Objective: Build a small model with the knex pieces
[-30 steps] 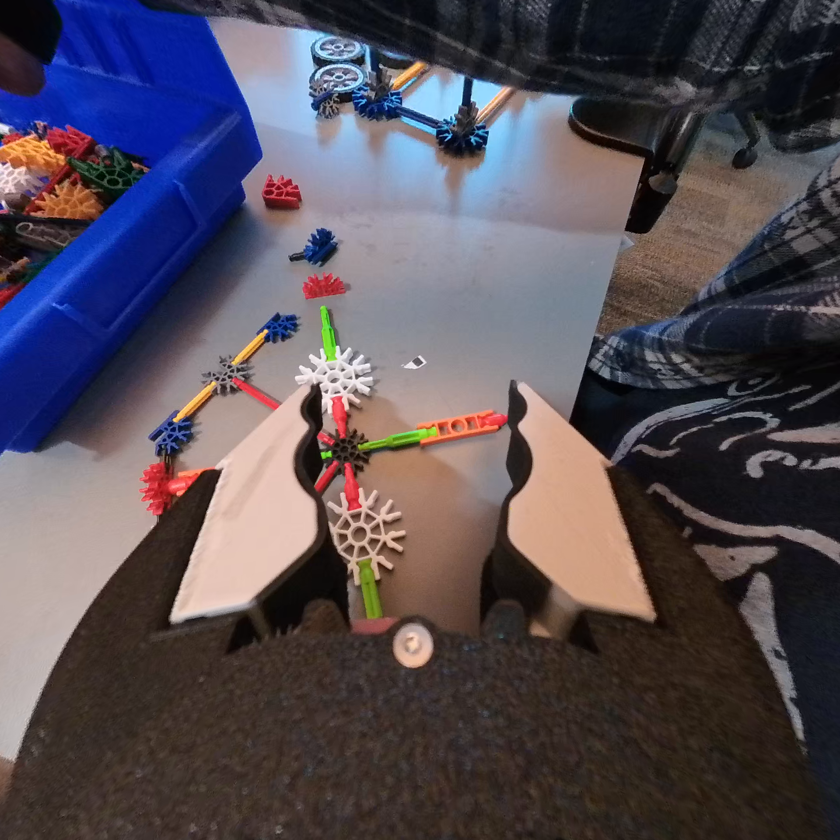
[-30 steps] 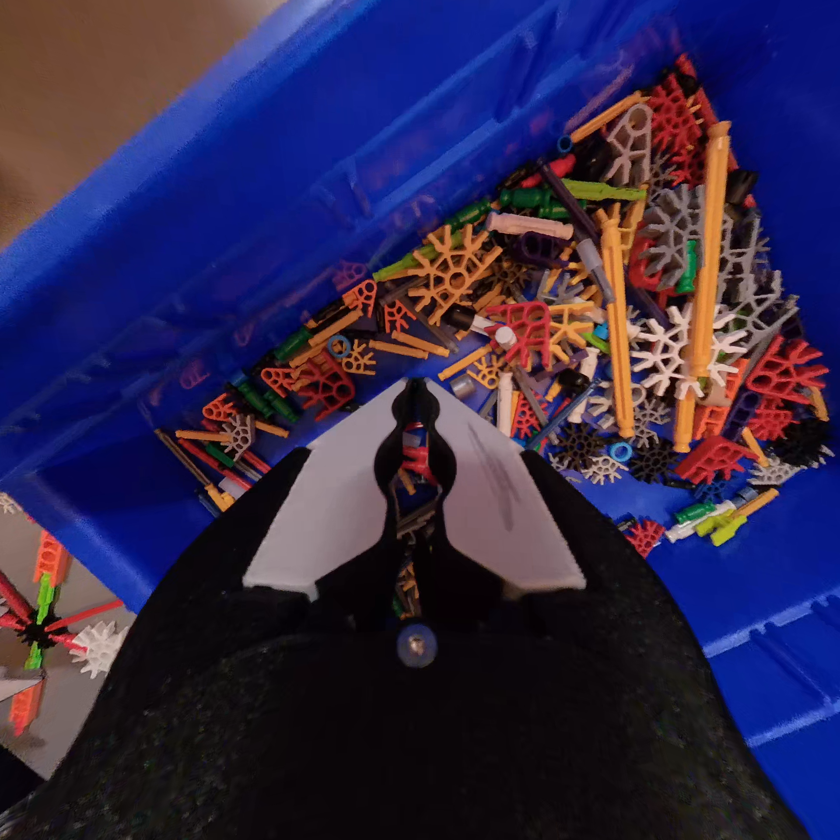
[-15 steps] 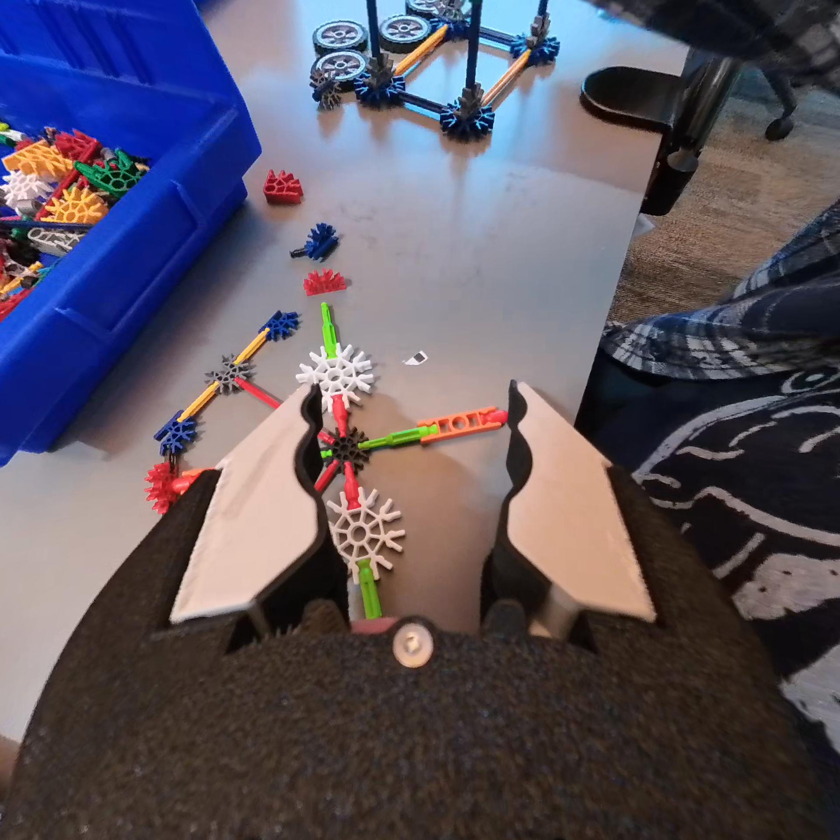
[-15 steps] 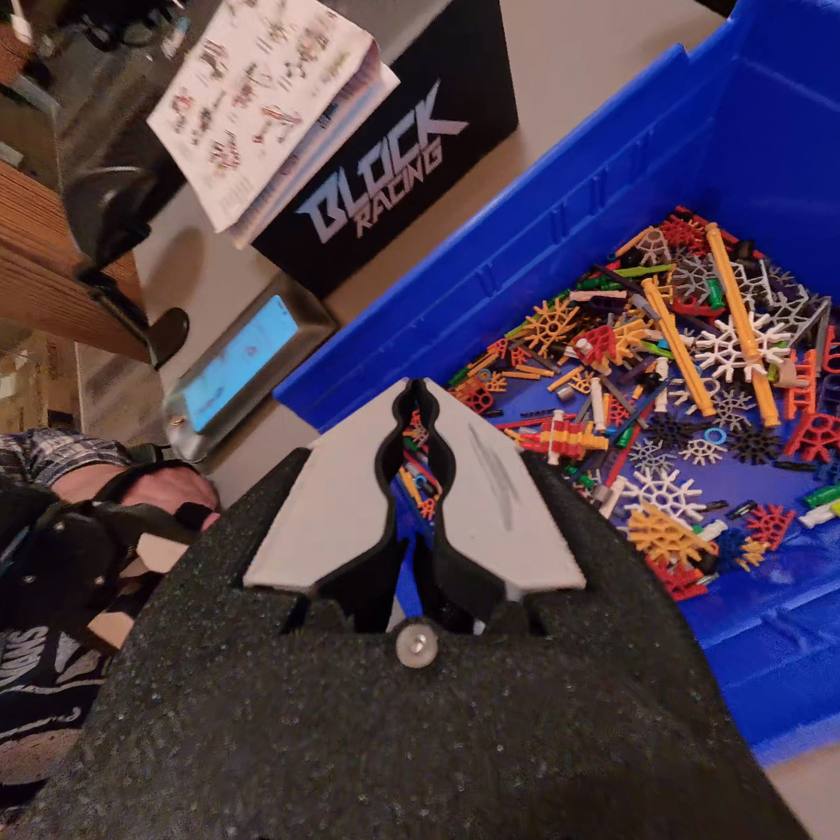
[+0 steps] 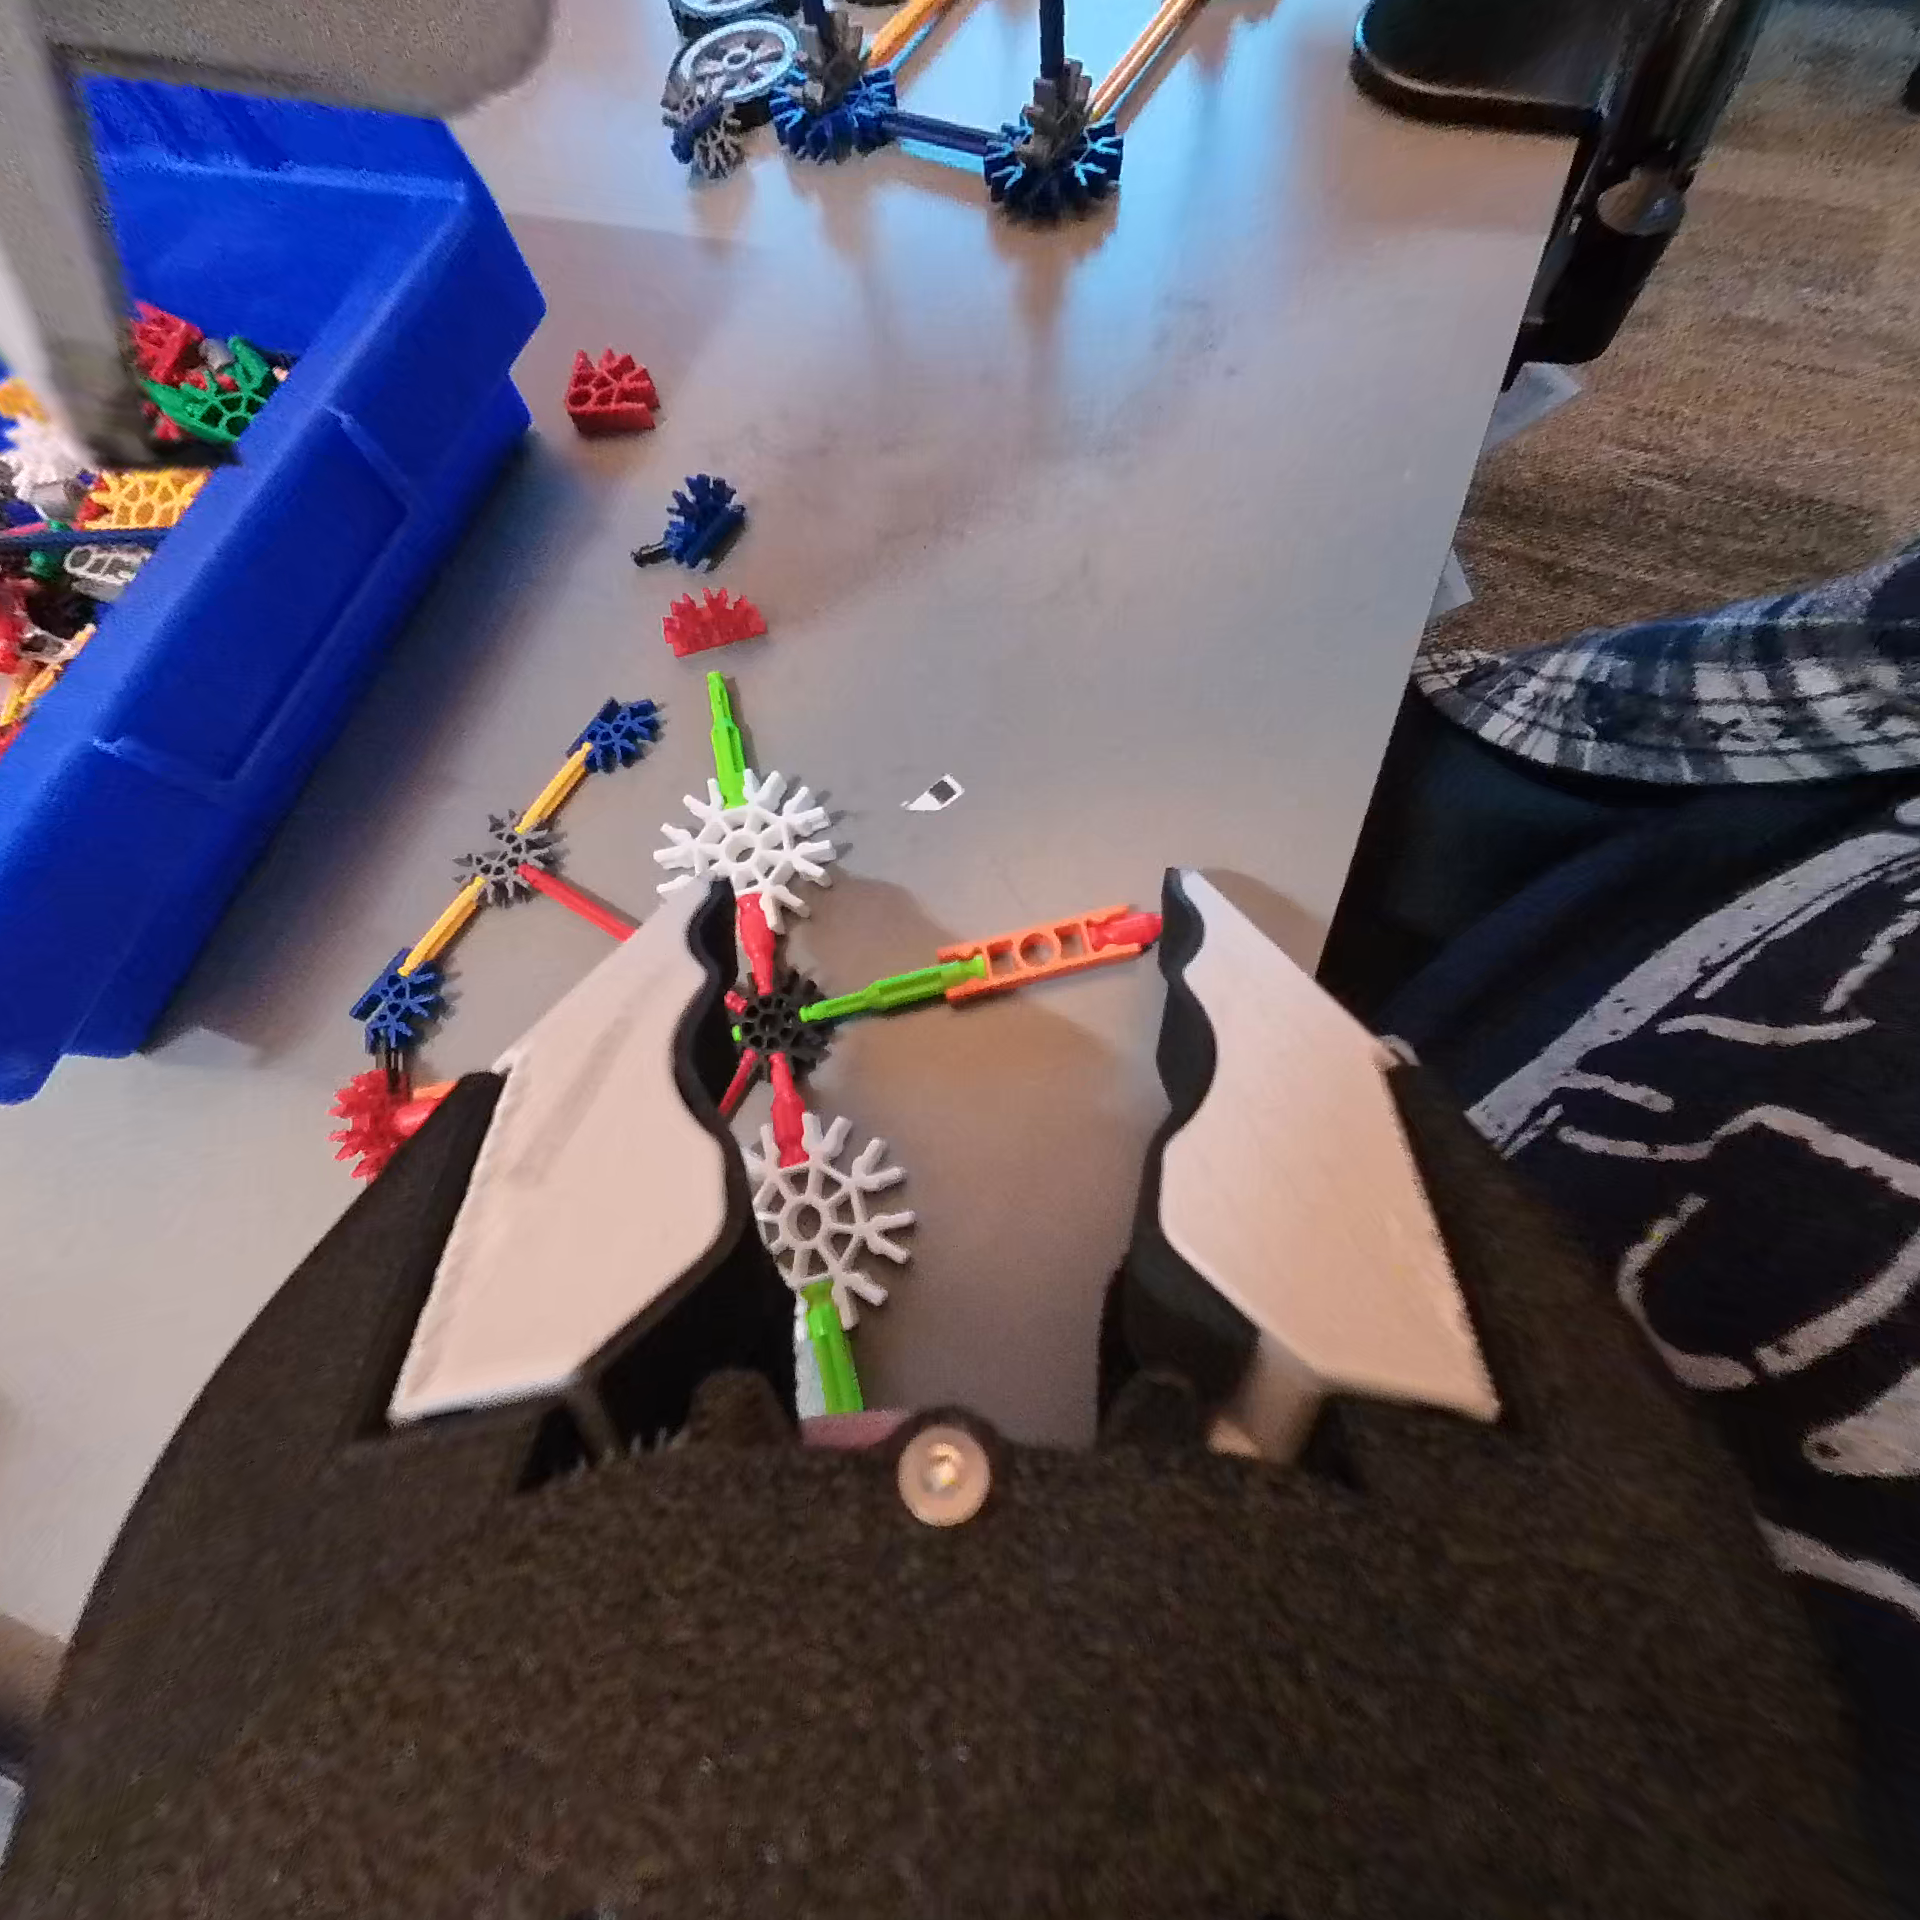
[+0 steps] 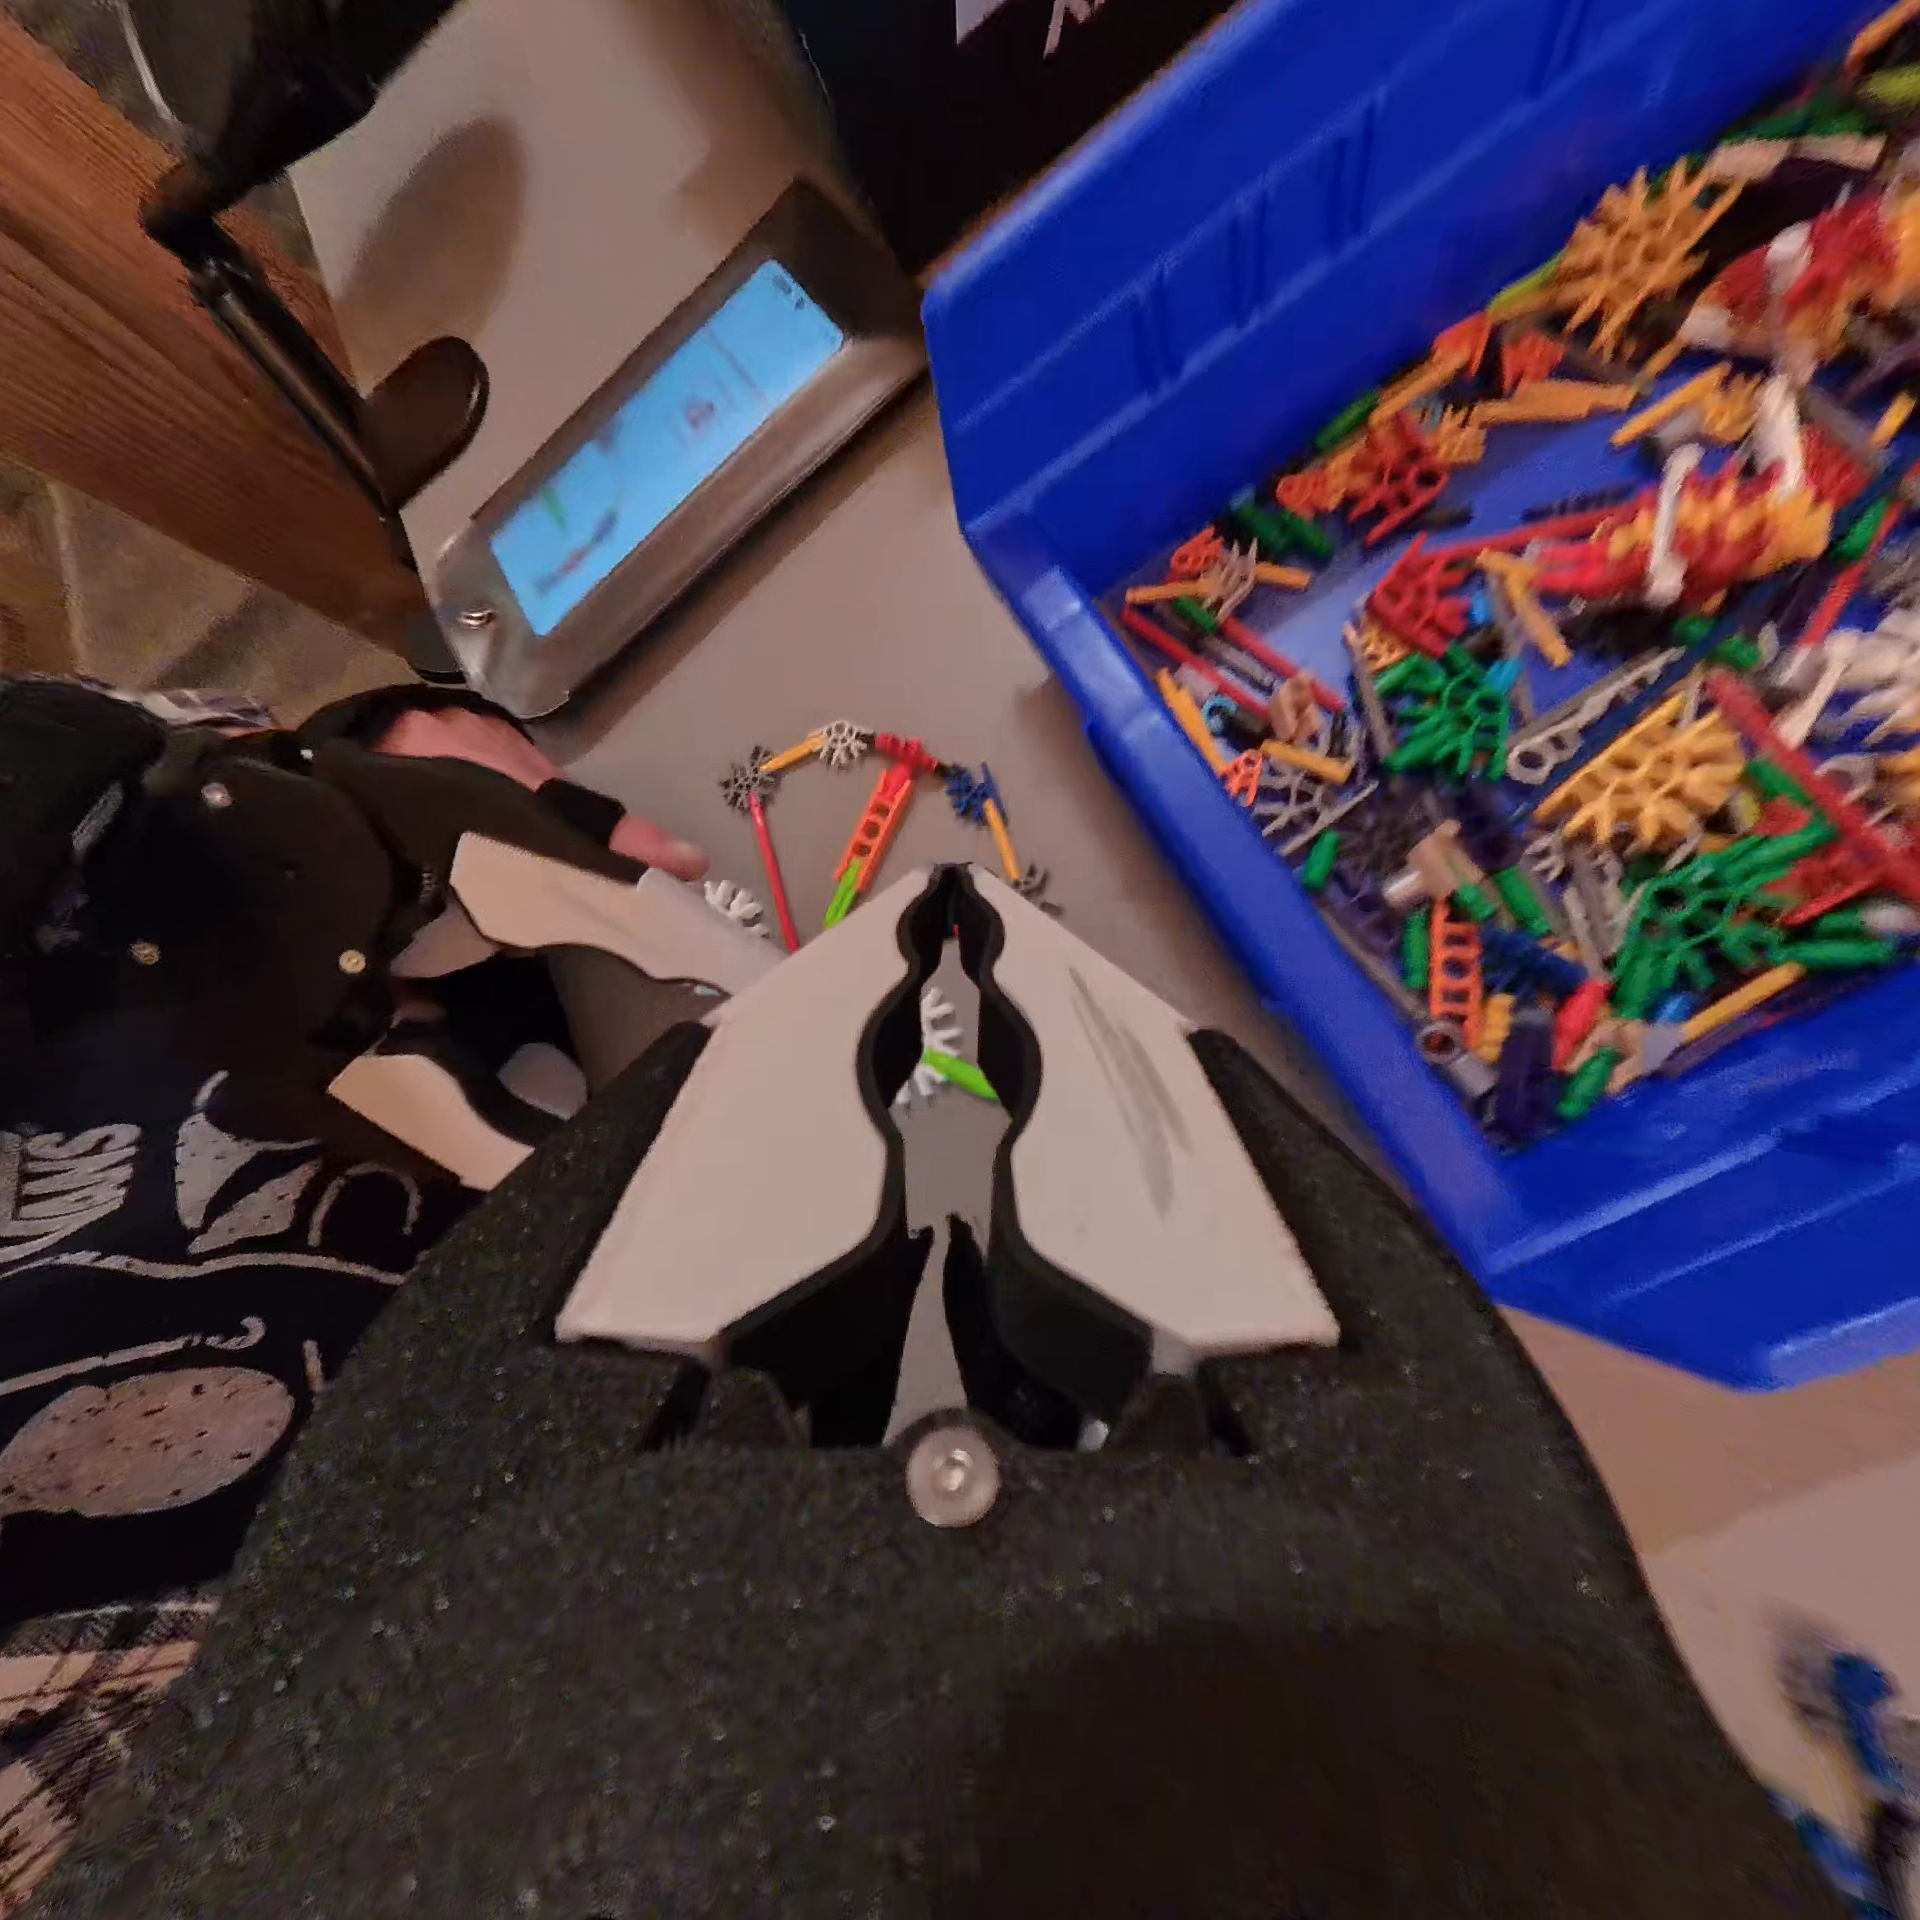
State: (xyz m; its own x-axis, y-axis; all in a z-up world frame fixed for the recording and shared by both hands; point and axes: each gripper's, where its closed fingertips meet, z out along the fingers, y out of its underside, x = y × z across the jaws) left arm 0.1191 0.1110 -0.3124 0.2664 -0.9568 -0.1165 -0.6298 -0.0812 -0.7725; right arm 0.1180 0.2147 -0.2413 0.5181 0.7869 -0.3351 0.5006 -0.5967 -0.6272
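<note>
My left gripper (image 5: 935, 914) sits low over the smooth grey table (image 5: 1039, 468), its 2 wavy-edged fingers spread wide apart and holding nothing. Between them lies a flat toy assembly (image 5: 774, 1023): 1 black hub at frame centre, 2 white snowflake-shaped connectors on short red rods above and below it, 3 green rods, and 1 orange ladder-like piece reaching toward the right finger. The left finger's inner edge looks to be just beside the hub; I cannot tell if it touches. Left of that lies a chain of yellow rods (image 5: 499, 857) with 2 blue connectors and 1 grey one. Further up the frame are 2 loose red toothed connectors and 1 blue one.

My right gripper (image 6: 948, 883) hovers tilted above the table, fingers drawn together at the tips; I see nothing between them. The glossy blue plastic bin (image 6: 1195, 343), heaped with spiky multicoloured pieces, fills the upper right of its view. At left, a gloved hand (image 6: 499, 769) holds the other gripper.
</note>
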